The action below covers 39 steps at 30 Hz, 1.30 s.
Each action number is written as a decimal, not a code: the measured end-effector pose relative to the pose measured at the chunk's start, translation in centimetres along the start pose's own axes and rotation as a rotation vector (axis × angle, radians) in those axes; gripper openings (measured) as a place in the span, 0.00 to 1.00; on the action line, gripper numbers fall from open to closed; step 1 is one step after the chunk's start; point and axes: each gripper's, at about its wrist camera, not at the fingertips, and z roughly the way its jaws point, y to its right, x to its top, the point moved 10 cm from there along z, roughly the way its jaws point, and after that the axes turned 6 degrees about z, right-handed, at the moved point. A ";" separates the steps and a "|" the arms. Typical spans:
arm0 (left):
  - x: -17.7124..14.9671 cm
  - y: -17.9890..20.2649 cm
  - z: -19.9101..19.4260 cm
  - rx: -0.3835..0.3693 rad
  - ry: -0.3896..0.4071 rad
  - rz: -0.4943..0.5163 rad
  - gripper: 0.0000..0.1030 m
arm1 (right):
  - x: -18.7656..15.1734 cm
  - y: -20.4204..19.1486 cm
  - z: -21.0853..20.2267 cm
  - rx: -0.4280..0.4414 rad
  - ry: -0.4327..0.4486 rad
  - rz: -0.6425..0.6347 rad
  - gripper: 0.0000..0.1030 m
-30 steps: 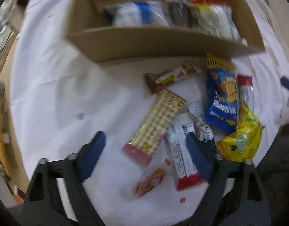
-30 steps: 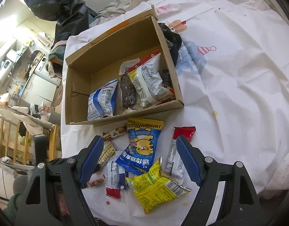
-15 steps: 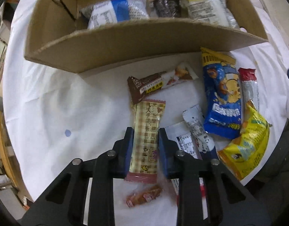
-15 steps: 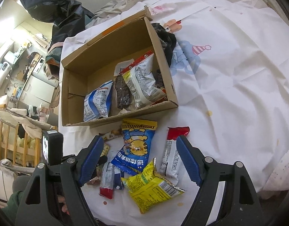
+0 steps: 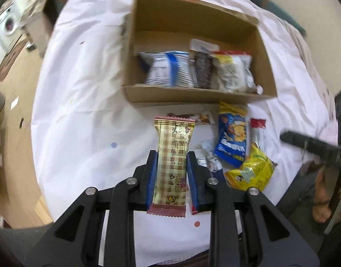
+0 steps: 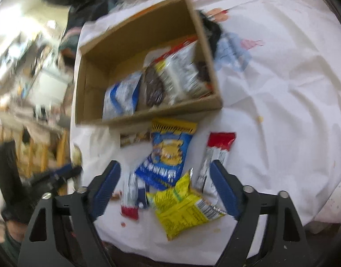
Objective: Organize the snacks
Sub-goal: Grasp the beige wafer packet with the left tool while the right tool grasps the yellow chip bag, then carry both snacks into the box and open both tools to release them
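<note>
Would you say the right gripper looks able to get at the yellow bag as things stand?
Probably yes. The right gripper is open with the yellow bag lying uncovered right below its jaws, on top of the pile. The blue bag lies close beside it, so it might get nudged.

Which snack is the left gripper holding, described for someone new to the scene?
Start at the cardboard box on the white sheet. In front of it, above the loose packets, the left gripper clamps a long cream plaid wafer bar, the only one with maroon crimped ends.

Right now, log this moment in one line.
left gripper: shut on checkered wafer bar | right gripper: open, over loose snacks | box: partly filled
</note>
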 end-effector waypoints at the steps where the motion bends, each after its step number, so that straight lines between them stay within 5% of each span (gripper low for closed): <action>1: 0.0 -0.6 -0.1 0.000 0.003 -0.018 0.22 | -0.8 -0.2 0.8 -0.036 -0.037 -0.039 0.92; 5: 0.1 -2.0 0.1 0.008 0.005 -0.075 0.22 | -4.1 0.6 4.1 -0.233 -0.168 -0.155 0.93; 13: 0.5 -1.7 -0.5 -0.014 0.025 -0.089 0.22 | -6.9 0.3 7.1 -0.376 -0.242 -0.336 0.93; 19: 0.6 -1.9 -0.3 -0.002 0.024 -0.097 0.22 | -8.0 0.7 8.3 -0.390 -0.285 -0.350 0.90; 24: 0.5 -2.4 -0.2 0.014 0.021 -0.104 0.22 | -8.2 0.5 8.1 -0.378 -0.280 -0.359 0.71; 33: 0.5 -2.6 -0.1 0.034 0.026 -0.104 0.22 | -7.6 -0.5 5.3 -0.314 -0.269 -0.322 0.65; 39: 0.9 -3.3 -0.9 0.052 0.064 -0.136 0.22 | -6.1 -1.9 1.7 -0.164 -0.190 -0.248 0.65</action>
